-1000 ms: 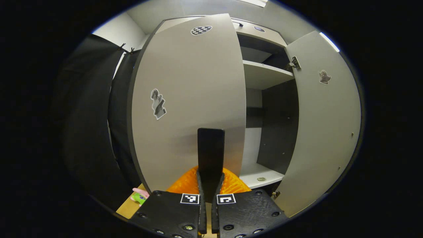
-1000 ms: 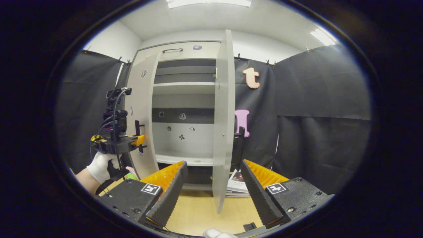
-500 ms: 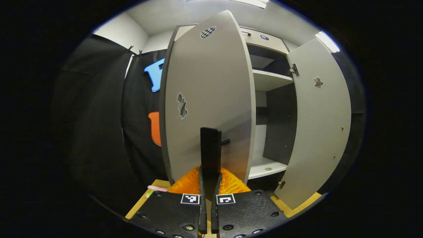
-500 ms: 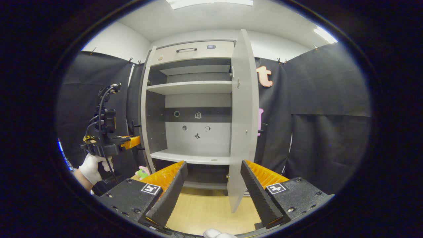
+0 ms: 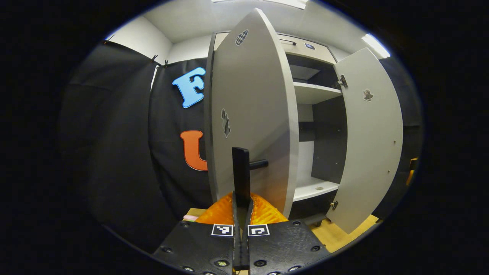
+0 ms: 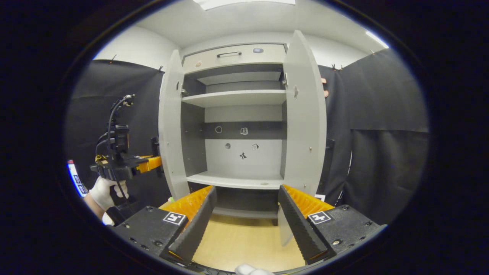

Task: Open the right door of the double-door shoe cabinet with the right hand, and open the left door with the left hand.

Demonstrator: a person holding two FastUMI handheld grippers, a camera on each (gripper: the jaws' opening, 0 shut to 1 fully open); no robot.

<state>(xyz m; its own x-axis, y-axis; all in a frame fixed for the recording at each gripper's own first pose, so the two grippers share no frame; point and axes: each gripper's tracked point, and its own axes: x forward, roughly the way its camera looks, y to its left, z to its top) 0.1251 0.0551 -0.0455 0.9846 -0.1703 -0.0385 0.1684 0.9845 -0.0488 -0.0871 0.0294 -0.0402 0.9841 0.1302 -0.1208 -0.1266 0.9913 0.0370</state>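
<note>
Left door [image 5: 252,114] wider open

**My booth's surroundings**

Around me hangs black cloth [image 6: 382,114], clipped up along a white wall [image 6: 130,47]. Ceiling light panels [image 6: 244,2] glow overhead, and a pale wooden floor [image 6: 244,244] lies under me.

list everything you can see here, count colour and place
shoe cabinet: 1, grey, centre, against the booth wall
left door: 1, grey, swung open
right door: 1, grey, swung open
door handle: 1, black, on the left door, between the left gripper's fingers
shelves: 2, light grey, inside the cabinet
top handle: 1, dark, on the cabinet's upper panel
floor: 1, tan wood, below
left gripper: 1, shut on the door handle
right gripper: 1, open, apart from the doors
gloved hand: 1, white, holding the left gripper
</note>
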